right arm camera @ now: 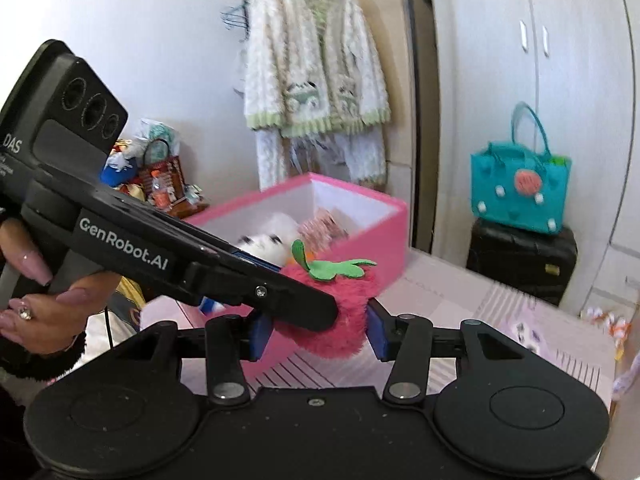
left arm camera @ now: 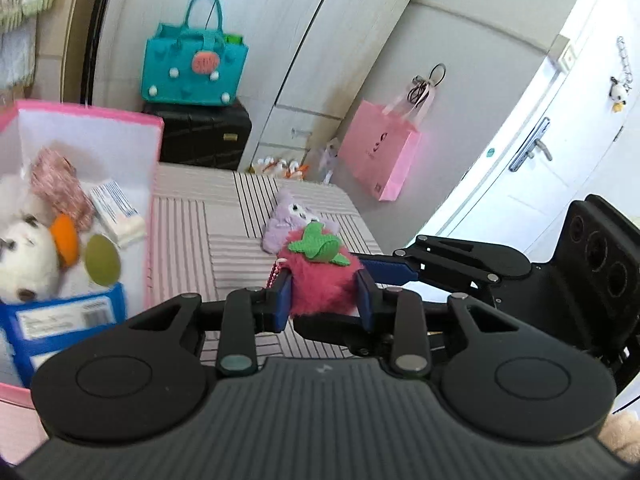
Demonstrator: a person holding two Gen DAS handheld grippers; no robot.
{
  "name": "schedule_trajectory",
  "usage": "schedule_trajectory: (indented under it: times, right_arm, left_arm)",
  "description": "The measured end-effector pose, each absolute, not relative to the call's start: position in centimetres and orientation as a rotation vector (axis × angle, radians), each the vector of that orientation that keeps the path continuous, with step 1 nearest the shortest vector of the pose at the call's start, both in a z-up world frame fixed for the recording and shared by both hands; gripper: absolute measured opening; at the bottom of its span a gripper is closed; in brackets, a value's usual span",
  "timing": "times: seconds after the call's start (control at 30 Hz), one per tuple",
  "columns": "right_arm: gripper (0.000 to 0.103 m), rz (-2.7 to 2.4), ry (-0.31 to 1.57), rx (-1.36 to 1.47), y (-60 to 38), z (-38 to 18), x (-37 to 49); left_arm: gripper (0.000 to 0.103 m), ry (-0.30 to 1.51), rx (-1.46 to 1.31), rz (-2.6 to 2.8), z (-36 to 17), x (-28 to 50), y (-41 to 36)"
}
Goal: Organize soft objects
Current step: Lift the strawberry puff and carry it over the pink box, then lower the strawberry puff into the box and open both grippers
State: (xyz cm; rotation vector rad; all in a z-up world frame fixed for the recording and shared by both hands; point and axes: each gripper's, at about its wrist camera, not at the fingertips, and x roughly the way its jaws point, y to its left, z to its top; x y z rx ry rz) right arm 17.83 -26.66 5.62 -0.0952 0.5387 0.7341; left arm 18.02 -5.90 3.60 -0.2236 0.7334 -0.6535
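Both tools pinching one strawberry plush mid-air beside the pink box — looks like a hand-over.
Left tool point(left arm camera: 324, 300) is closing its blue pads on the fuzzy red strawberry plush point(left arm camera: 322, 280), fur bulging around them. Right tool point(right arm camera: 316, 334) is also straddling the plush point(right arm camera: 336, 312); pads touching the fur, but whether it is clamping or letting go I cannot tell. The plush is hanging above the striped pink surface point(left arm camera: 232, 248), just right of the pink box point(left arm camera: 132, 120), probably so the left side, nearer the box, can drop it in with the white plush point(left arm camera: 24, 260). Purple plush point(left arm camera: 288, 220) is lying on the surface behind, not yet sorted.
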Motion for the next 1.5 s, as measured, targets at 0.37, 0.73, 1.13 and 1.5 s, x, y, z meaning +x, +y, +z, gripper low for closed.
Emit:
schedule_trajectory:
  times: [0.37,0.73,1.13,1.5]
  right_arm:
    - [0.049,0.82,0.384,-0.207,-21.3,8.0,19.8]
    - [0.036,0.822,0.534,-0.314,-14.4,5.5,27.3]
    - [0.031,0.724,0.633,-0.347,-12.7,1.3,30.7]
    - [0.033,0.742,0.679,-0.135,-14.9,2.8,29.7]
  left_arm:
    - [0.032,0.621,-0.241,-0.573,6.9,18.1,0.1]
    - [0.032,0.713,-0.229,-0.379,3.1,26.2,3.3]
    - [0.044,0.801,-0.297,-0.333,-0.7,30.4,5.9]
    - [0.062,0.8,-0.108,-0.251,0.7,28.6,5.8]
